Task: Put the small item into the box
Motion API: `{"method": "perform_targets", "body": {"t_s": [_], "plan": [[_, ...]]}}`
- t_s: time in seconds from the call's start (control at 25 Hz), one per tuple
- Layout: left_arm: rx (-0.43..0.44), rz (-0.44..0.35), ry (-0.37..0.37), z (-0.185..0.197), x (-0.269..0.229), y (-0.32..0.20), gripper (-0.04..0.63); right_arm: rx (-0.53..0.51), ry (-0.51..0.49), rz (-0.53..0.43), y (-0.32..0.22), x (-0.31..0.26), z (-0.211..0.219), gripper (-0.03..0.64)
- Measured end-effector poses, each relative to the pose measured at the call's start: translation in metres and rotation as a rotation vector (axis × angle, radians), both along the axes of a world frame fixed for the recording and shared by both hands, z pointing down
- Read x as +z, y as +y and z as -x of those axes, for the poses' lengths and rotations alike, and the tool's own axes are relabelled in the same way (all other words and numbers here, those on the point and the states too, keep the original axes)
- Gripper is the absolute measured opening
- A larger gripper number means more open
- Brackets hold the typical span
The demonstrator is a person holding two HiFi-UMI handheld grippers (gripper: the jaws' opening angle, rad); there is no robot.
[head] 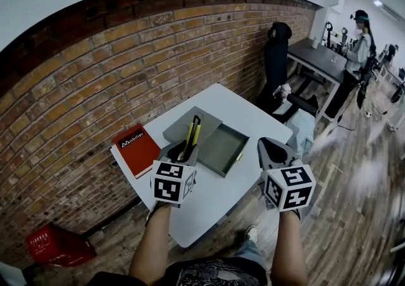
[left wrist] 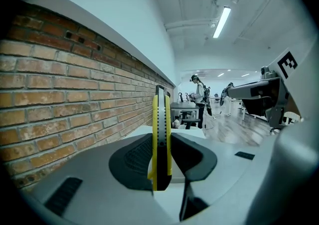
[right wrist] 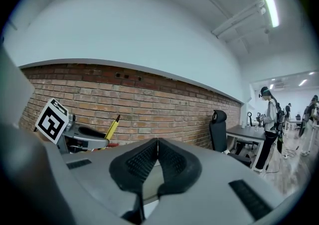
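Observation:
My left gripper [head: 185,149] is shut on a yellow and black utility knife [head: 193,134], which stands upright between the pads [left wrist: 161,139]. It hovers over the near left part of the white table [head: 209,199], just in front of the open grey box [head: 223,149]. The box's lid [head: 185,126] lies beside it on the left. My right gripper [head: 273,150] is raised at the table's right edge, jaws shut with nothing between them [right wrist: 157,162]. From the right gripper view the knife [right wrist: 111,129] sticks up at the left.
A red book [head: 135,149] lies at the table's left corner by the brick wall [head: 95,82]. A black office chair [head: 276,63] and a dark desk [head: 319,60] stand behind the table. A person [head: 359,44] stands at the far right. A red crate [head: 57,245] sits on the floor.

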State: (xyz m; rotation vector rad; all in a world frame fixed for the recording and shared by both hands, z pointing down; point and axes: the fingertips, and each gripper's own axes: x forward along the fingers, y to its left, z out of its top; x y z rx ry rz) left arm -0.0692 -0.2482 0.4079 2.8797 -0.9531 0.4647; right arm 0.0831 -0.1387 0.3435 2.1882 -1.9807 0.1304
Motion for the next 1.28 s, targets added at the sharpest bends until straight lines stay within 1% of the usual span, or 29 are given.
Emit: {"method": "perform_targets", "body": {"t_s": [0.12, 0.32, 0.72, 1.0, 1.28], "plan": [[-0.031, -0.007, -0.011, -0.006, 0.001, -0.010, 0.130, -0.036, -0.004, -0.009, -0.017, 0.000, -0.010, 0.020], [-0.112, -0.013, -0.025, -0.018, 0.003, -0.029, 0.130, -0.125, -0.007, -0.020, -0.052, -0.001, -0.031, 0.020], [-0.314, 0.021, -0.056, -0.045, 0.012, -0.063, 0.130, -0.328, -0.019, 0.004, -0.127, 0.000, -0.078, 0.020], [-0.447, 0.031, -0.076, -0.062, 0.013, -0.075, 0.130, -0.468, -0.032, 0.013, -0.166, 0.001, -0.101, 0.020], [-0.563, 0.045, -0.095, -0.070, 0.017, -0.077, 0.130, -0.597, -0.035, 0.024, -0.194, 0.007, -0.110, 0.020]]}}
